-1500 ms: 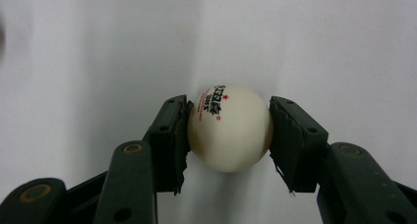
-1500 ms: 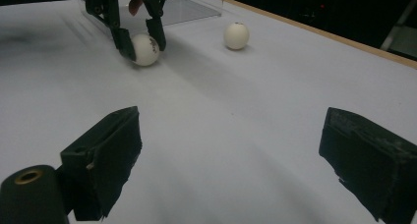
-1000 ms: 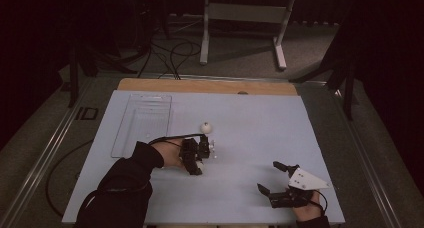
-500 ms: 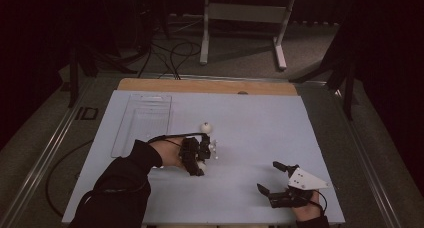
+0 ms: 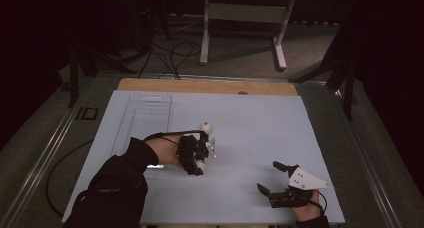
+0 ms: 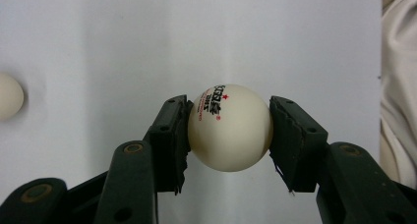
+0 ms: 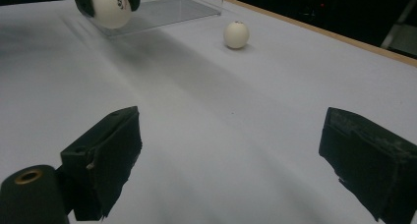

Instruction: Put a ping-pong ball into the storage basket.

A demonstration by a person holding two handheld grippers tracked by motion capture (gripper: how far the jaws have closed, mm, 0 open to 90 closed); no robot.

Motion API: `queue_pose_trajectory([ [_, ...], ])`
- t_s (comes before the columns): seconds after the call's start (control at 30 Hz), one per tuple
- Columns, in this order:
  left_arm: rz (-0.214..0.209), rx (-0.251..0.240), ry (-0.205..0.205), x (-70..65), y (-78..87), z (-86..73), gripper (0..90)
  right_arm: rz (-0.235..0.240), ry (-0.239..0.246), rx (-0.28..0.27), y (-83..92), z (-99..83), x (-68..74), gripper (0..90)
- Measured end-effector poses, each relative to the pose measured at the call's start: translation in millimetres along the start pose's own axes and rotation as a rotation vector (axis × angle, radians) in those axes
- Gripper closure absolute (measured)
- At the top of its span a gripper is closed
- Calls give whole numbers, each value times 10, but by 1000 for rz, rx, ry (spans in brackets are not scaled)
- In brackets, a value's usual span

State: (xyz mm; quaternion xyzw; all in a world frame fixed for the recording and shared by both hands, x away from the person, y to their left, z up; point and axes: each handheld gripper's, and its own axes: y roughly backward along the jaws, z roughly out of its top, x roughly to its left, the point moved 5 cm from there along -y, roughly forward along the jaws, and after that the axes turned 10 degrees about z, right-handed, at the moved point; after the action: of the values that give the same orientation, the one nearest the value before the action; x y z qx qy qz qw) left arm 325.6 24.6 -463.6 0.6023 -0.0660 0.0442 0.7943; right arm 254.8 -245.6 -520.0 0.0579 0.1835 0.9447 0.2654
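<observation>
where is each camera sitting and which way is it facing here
High view: above the person's side, looking forward and down on the white table; both forearms enter from the bottom, with the left gripper and the right gripper.
Left gripper view: rides on the left gripper, looking down at the tabletop along its jaws, shut on the printed ball.
Right gripper view: rides on the right gripper, looking low across the table past its open jaws toward the clear tray.
Shared: the loose ball lying on the table appears in all three views.
</observation>
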Motion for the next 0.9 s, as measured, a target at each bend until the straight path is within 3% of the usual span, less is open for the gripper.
queue_pose_trajectory([
  [0.9, 21, -34, -2, 43, 418, -16, 524, 3, 2, 4, -7, 2, 12, 87],
])
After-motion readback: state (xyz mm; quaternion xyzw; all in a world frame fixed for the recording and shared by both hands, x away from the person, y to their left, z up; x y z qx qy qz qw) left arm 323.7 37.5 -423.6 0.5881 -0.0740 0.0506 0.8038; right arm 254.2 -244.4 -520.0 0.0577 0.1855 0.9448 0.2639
